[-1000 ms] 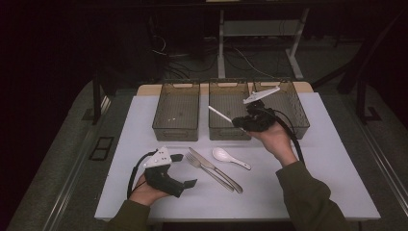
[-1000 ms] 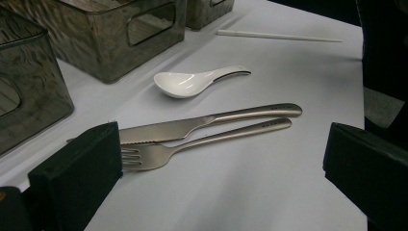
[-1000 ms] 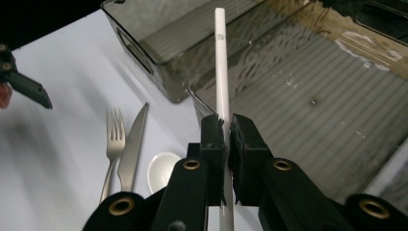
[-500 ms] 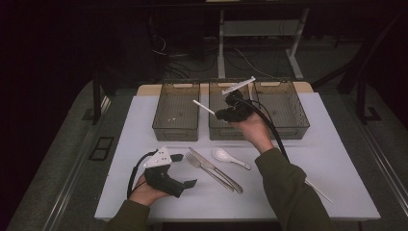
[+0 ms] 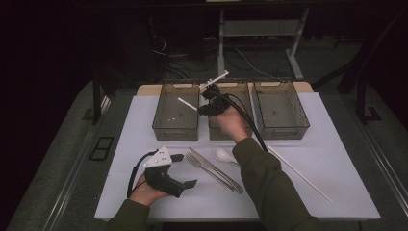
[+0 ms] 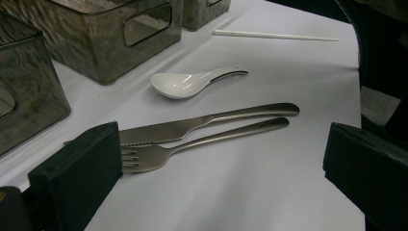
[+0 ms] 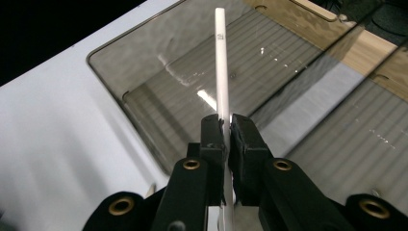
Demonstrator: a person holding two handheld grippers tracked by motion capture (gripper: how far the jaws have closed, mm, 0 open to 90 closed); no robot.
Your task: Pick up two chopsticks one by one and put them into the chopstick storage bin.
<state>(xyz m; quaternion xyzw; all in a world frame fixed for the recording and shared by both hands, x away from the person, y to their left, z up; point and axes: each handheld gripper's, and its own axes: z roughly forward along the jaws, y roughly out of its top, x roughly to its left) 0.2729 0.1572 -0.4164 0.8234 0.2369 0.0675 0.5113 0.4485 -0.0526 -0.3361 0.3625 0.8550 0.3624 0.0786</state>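
My right gripper (image 5: 204, 109) is shut on a thin white chopstick (image 5: 186, 104) and hovers over the gap between the left bin (image 5: 174, 126) and the middle bin (image 5: 226, 134). In the right gripper view the chopstick (image 7: 220, 62) sticks straight out from the closed pads (image 7: 211, 134) above the left bin (image 7: 144, 96). My left gripper (image 5: 186, 170) rests on the white mat near the front, open and holding nothing. Just beyond its jaws lie a fork (image 6: 192, 147), a knife (image 6: 207, 122) and a white spoon (image 6: 187, 83).
A third smoky bin (image 5: 280, 130) stands at the right of the row. A second white chopstick (image 5: 298, 173) lies diagonally on the mat (image 5: 337, 144) at the right. The fork and knife (image 5: 214, 169) and the spoon (image 5: 223, 155) lie at mid-front.
My right gripper has carried the chopstick leftwards, from over the middle and right bins to the edge of the left bin. The left gripper has stayed put.
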